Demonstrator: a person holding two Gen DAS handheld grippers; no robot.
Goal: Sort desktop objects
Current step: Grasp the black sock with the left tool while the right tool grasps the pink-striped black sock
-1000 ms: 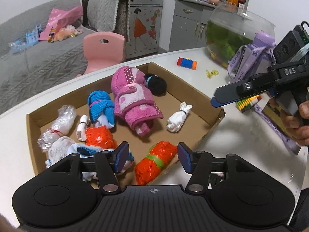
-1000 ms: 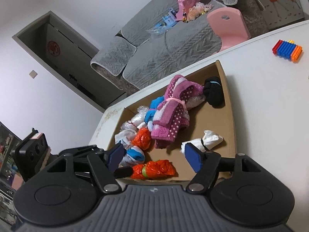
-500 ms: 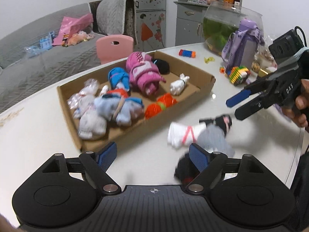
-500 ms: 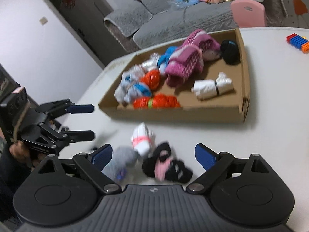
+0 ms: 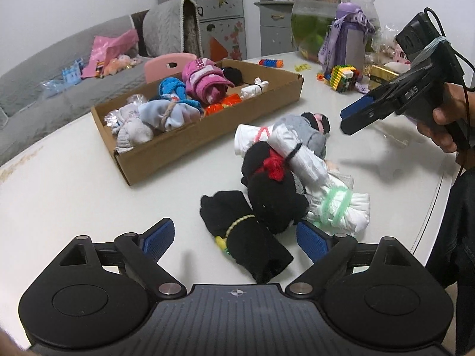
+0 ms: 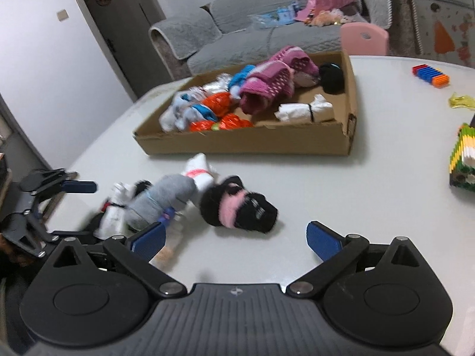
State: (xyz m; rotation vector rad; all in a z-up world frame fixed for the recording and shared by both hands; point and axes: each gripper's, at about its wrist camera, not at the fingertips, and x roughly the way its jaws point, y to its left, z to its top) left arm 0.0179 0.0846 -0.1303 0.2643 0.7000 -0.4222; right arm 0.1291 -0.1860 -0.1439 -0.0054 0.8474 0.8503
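A pile of rolled sock bundles lies on the white table in front of a cardboard tray point(image 5: 207, 136) that holds several more. My left gripper point(image 5: 234, 240) hangs low over the pile's near end. Its jaws are opening, and a black bundle with a yellow band point(image 5: 246, 234) lies between them untouched. Behind that are a black bundle with a red tie point(image 5: 273, 184) and white bundles. My right gripper point(image 6: 236, 238) is also opening, with nothing between its fingers. A black-and-pink bundle point(image 6: 240, 204) lies just ahead of it, beside a grey bundle point(image 6: 166, 195).
A fish bowl point(image 5: 320, 20), a purple bottle point(image 5: 350, 41) and a block toy point(image 5: 344, 77) stand at the table's far right. Orange-and-blue blocks point(image 6: 430, 75) lie beyond the tray point(image 6: 243, 145). A pink chair point(image 6: 363, 38) and a grey sofa are behind.
Both grippers have drawn back from over the tray to the loose pile on the table and sunk lower. Their jaws have spread wider.
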